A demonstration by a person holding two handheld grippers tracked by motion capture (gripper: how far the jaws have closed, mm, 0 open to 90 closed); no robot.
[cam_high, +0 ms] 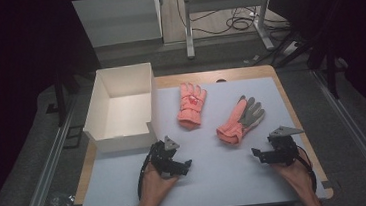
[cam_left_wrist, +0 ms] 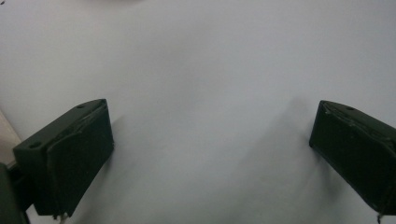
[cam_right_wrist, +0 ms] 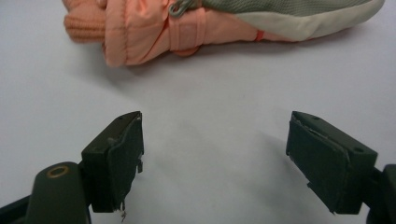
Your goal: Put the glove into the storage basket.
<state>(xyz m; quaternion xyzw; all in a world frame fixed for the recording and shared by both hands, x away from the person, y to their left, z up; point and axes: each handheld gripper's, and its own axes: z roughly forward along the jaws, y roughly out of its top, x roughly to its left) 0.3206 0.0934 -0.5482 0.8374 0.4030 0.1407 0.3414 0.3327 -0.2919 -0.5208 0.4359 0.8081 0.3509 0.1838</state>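
Desk, pale sheet over a wooden top: one open white box at the left rear, empty as far as can be seen. Two coral-pink gloves: back glove just right of the box, fingers pointing away; front glove, grey palm patch up, lying diagonally near the right side. Left hand-held gripper: jaws spread wide over bare sheet, holding nothing. Right hand-held gripper: jaws likewise apart, empty, aimed at the front glove's ribbed cuff, near but not touching. Handling, by judgement: padded fabric, soft, light, limp; will fold and droop when lifted. Pinch the cuff or wrist band, where the material bunches thickest.
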